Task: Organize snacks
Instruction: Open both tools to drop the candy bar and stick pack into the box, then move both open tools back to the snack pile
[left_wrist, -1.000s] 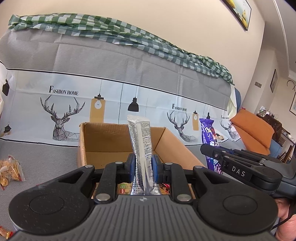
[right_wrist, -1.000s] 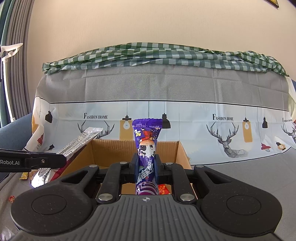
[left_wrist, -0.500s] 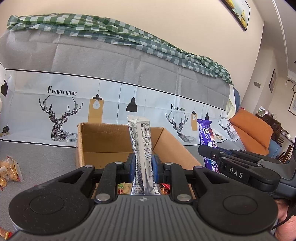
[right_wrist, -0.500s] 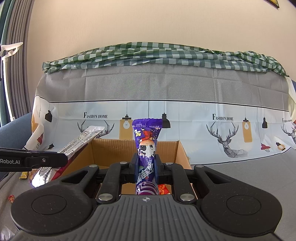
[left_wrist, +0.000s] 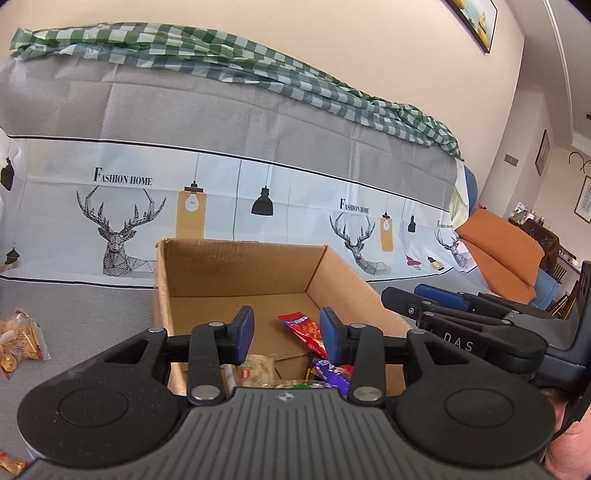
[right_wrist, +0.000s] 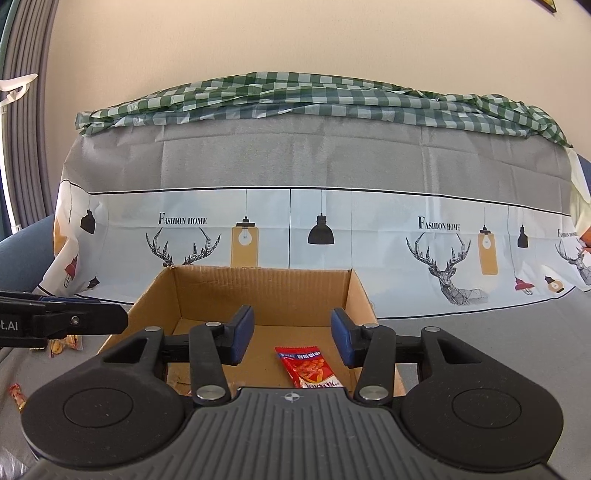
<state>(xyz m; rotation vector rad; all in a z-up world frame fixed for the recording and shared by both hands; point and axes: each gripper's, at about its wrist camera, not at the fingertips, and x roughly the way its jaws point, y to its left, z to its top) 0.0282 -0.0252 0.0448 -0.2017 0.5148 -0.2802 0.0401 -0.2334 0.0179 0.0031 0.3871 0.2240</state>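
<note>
The near part of the box (left_wrist: 236, 273) floor is hidden behind each gripper's black body, so the packets lying there show only in pieces: in the left wrist view a pale packet (left_wrist: 258, 373) and a purple packet (left_wrist: 332, 373) poke out above the body's edge, their lower ends cut off, and their print is too small to read. The red packet (right_wrist: 308, 365) lies flat on the cardboard floor toward the right wall; in the right wrist view its near end is covered by the body, and its long axis runs from the far left toward the near right. The left gripper (left_wrist: 286, 338) hangs over the near edge of the box with its jaws apart and nothing between the blue pads; they have just been opening. The right gripper (right_wrist: 291, 341) is the same, jaws parted over the box and empty, also just opened. In the left wrist view the right gripper reaches in from the right, beside the box's right wall, and a bit of a hand (left_wrist: 565, 446) shows at the lower right corner. Loose snacks (left_wrist: 20, 338) lie on the grey cover left of the box, partly cut by the frame edge. Behind the box rises a sofa back draped in a sheet (right_wrist: 295, 229) printed with deer and lamps, with a green checked cloth (right_wrist: 314, 99) along the top. An orange cushion (left_wrist: 498, 247) sits far right
</note>
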